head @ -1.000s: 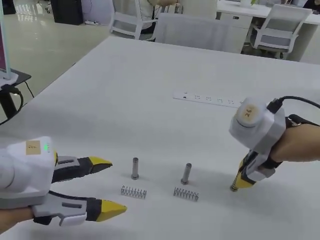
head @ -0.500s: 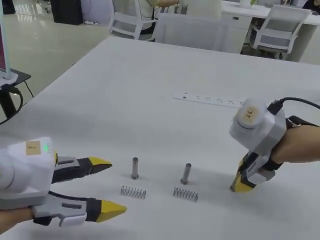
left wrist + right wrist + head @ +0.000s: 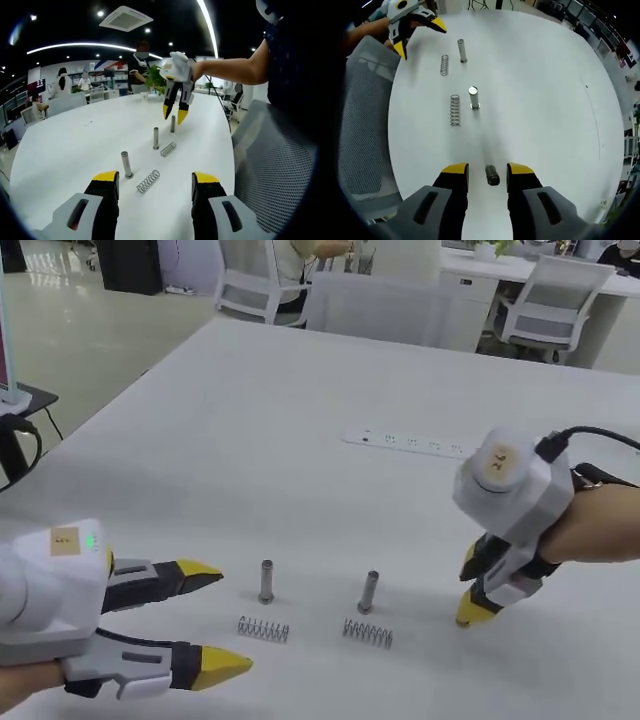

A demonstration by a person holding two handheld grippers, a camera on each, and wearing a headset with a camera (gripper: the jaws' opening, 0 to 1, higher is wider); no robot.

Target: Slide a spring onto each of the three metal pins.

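Two bare metal pins (image 3: 266, 581) (image 3: 369, 592) stand upright on the white table, each with a loose spring (image 3: 263, 629) (image 3: 367, 633) lying just in front of it. A third pin with a spring on it (image 3: 492, 175) stands between the open jaws of my right gripper (image 3: 487, 170), touching neither. In the head view the right gripper (image 3: 469, 590) points down at the table right of the pins. My left gripper (image 3: 212, 618) is open and holds nothing, left of the nearest pin (image 3: 126, 164) and spring (image 3: 148, 180).
A white power strip (image 3: 410, 442) lies farther back on the table (image 3: 300, 420). Office chairs (image 3: 555, 295) stand along the far edge. A grey mesh chair (image 3: 270, 150) is close to the near edge by my left gripper.
My right gripper's jaws have opened and lifted a little off the table at the third pin. The left gripper has stayed where it was; the head camera shifted slightly.
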